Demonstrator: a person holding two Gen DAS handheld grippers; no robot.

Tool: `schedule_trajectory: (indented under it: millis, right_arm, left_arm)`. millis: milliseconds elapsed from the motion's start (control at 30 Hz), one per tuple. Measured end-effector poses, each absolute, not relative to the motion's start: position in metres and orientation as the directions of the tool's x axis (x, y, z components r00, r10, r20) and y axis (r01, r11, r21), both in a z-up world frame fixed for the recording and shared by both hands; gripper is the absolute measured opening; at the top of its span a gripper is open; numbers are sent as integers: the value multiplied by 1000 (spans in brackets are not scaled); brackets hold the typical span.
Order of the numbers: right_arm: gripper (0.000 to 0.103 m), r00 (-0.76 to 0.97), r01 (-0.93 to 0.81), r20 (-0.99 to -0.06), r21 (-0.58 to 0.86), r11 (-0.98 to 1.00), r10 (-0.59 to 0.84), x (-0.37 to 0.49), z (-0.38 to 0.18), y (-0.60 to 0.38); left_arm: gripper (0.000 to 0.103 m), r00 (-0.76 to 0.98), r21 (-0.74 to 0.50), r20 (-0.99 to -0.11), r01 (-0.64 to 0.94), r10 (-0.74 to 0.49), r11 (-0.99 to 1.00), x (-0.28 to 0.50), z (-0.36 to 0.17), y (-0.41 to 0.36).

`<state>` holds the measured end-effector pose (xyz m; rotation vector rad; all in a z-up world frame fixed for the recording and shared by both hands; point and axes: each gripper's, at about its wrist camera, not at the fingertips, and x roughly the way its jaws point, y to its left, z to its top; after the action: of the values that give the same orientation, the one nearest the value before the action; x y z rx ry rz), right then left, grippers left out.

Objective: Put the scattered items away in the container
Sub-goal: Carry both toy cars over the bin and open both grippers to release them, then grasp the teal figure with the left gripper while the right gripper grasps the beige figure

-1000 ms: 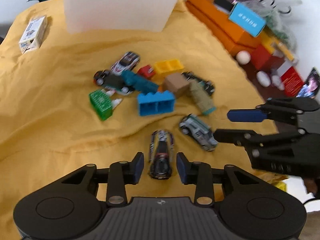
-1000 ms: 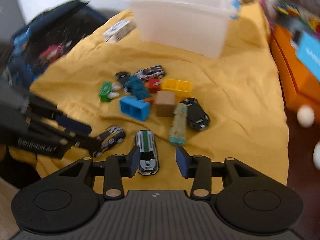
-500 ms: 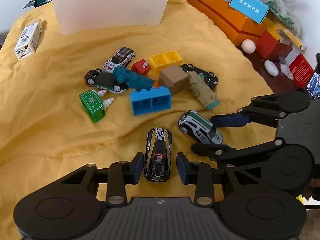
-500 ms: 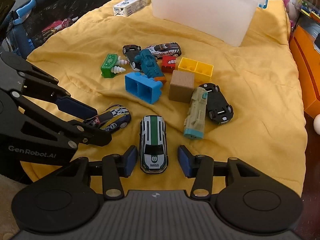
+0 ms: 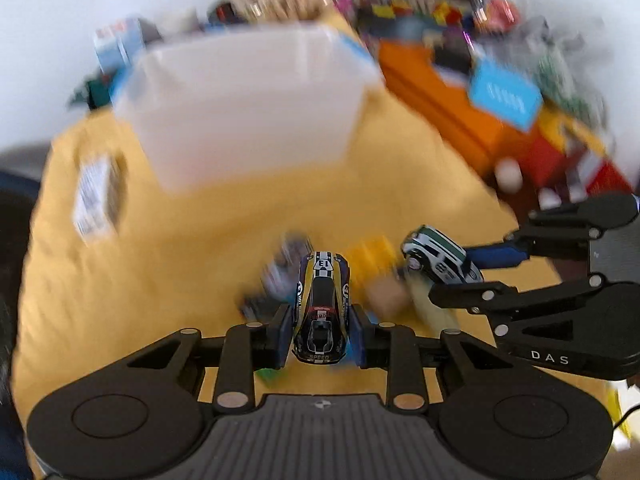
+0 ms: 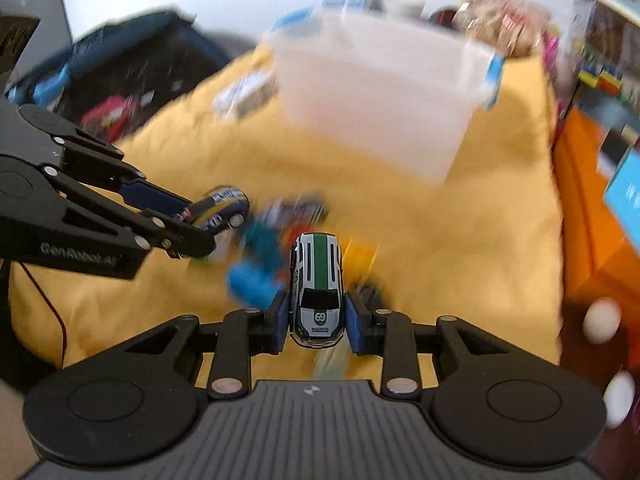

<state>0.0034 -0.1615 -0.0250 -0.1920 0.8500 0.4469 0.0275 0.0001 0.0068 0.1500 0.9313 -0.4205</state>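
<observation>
My left gripper [image 5: 320,334] is shut on a black and yellow race car [image 5: 322,308] and holds it above the yellow blanket [image 5: 120,280]. My right gripper [image 6: 318,320] is shut on a white car with a green stripe [image 6: 318,284], also lifted. Each gripper and its car also shows in the other view: the right one [image 5: 460,276] with the white car [image 5: 438,254], the left one [image 6: 200,220] with the race car [image 6: 220,208]. The white translucent bin [image 5: 248,108] stands ahead at the back of the blanket; it also shows in the right wrist view [image 6: 384,96]. Blurred toys lie below, among them a blue block [image 6: 252,280].
A small white carton [image 5: 96,196] lies left of the bin. Orange boxes [image 5: 448,108] and a blue box [image 5: 504,96] line the right side, with white balls [image 6: 602,320] on the floor. A dark blue bag [image 6: 132,76] sits at the left.
Both grippers have closed on their cars and lifted them off the blanket, moving forward toward the bin. The view is now blurred by motion.
</observation>
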Motion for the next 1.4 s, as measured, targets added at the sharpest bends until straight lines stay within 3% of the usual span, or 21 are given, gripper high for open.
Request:
schedule_trajectory:
  millis: [400, 767, 867, 933, 1100, 1167, 1200, 1233, 1400]
  right_arm:
    - [33, 719, -335, -653, -24, 942, 240, 136, 43, -150]
    - [34, 651, -241, -749, -46, 969, 127, 218, -3, -136]
    - [35, 643, -224, -758, -51, 973, 108, 221, -8, -139]
    - [43, 648, -226, -754, -57, 972, 106, 220, -7, -140]
    - [43, 686, -222, -719, -56, 974, 115, 202, 9, -145]
    - [43, 716, -229, -688, -71, 971, 119, 186, 19, -147]
    - [46, 734, -220, -671, -82, 972, 110, 178, 22, -147]
    - [50, 746, -207, -658, -84, 975, 101, 168, 24, -149]
    - [56, 721, -234, -675, -30, 972, 153, 119, 13, -157]
  left_arm:
    - [33, 697, 56, -696, 291, -171, 955, 175, 78, -5]
    - [34, 557, 77, -828, 225, -63, 971, 262, 4, -9]
    - [34, 558, 100, -828, 239, -52, 966, 258, -2, -10]
    - [39, 583, 107, -811, 246, -59, 963, 251, 4, -10]
    - [43, 656, 64, -747, 229, -105, 971, 225, 35, 0]
    - [48, 683, 53, -720, 235, -126, 970, 206, 44, 5]
    - [56, 692, 55, -710, 242, -133, 969, 192, 46, 8]
    - [62, 696, 57, -706, 246, -135, 968, 182, 44, 11]
    - [63, 659, 120, -745, 286, -104, 951, 116, 9, 24]
